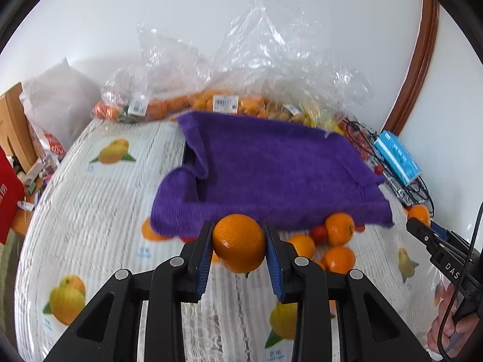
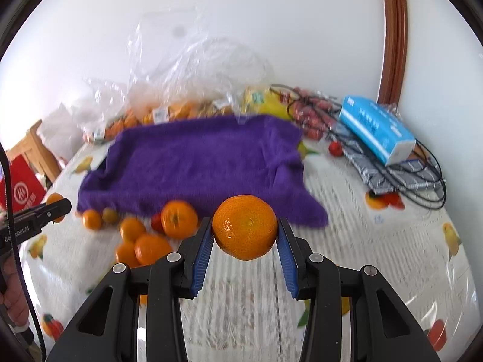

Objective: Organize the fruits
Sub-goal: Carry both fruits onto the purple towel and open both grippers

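My left gripper (image 1: 238,242) is shut on an orange (image 1: 239,242), held above the fruit-print tablecloth (image 1: 99,211). In the right wrist view my right gripper (image 2: 245,229) is shut on another orange (image 2: 245,226), also lifted off the cloth. A purple towel (image 1: 271,169) covers a tray-like shape beyond both. Several loose oranges (image 1: 339,229) and a small red fruit (image 1: 319,234) lie at the towel's near edge; the same pile of oranges (image 2: 151,235) shows in the right wrist view. The right gripper (image 1: 421,226) also appears at the right edge of the left wrist view, and the left gripper (image 2: 57,206) at the left edge of the right wrist view.
Clear plastic bags of oranges (image 1: 211,102) stand against the white wall behind the towel. A blue tissue pack (image 2: 377,129), black cables (image 2: 422,181) and small red fruits (image 2: 308,111) lie at the back right. A wooden chair (image 1: 15,126) and red bag (image 1: 9,193) are at left.
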`<state>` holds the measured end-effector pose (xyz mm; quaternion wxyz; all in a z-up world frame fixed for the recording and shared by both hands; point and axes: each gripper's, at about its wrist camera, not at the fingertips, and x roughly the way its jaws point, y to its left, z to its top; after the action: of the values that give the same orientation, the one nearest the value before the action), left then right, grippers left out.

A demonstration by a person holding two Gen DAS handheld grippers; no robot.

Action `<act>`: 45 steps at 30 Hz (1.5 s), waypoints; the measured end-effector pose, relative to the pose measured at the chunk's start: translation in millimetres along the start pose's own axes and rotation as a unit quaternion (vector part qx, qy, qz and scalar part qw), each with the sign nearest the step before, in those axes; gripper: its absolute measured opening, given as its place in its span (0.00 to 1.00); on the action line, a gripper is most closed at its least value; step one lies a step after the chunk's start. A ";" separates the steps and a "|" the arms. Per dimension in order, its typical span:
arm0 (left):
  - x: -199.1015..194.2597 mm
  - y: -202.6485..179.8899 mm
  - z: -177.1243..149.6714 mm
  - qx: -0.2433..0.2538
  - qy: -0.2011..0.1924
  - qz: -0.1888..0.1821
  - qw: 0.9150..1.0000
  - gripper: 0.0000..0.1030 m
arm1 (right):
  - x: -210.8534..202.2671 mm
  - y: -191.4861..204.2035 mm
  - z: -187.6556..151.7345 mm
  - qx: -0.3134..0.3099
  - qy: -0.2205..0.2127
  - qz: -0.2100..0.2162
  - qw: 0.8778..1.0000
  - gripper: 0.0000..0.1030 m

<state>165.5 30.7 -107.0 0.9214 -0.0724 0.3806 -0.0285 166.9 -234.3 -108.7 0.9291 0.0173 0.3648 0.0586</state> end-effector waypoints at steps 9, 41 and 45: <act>20.0 -11.2 40.4 0.015 -0.019 -0.001 1.000 0.30 | 18.5 9.5 44.1 0.007 -0.021 0.008 1.000 0.40; 116.8 -10.7 69.1 0.019 0.006 -0.002 1.000 0.30 | 110.1 -13.6 76.5 0.020 -0.011 0.013 1.000 0.40; 119.0 -9.1 69.7 0.015 0.009 -0.006 1.000 0.30 | 117.1 -12.0 74.4 0.017 -0.002 0.016 1.000 0.40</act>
<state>299.0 16.7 -139.8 0.9187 -0.0610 0.3880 -0.0405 303.8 -231.3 -134.2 0.9282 0.0390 0.3640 0.0669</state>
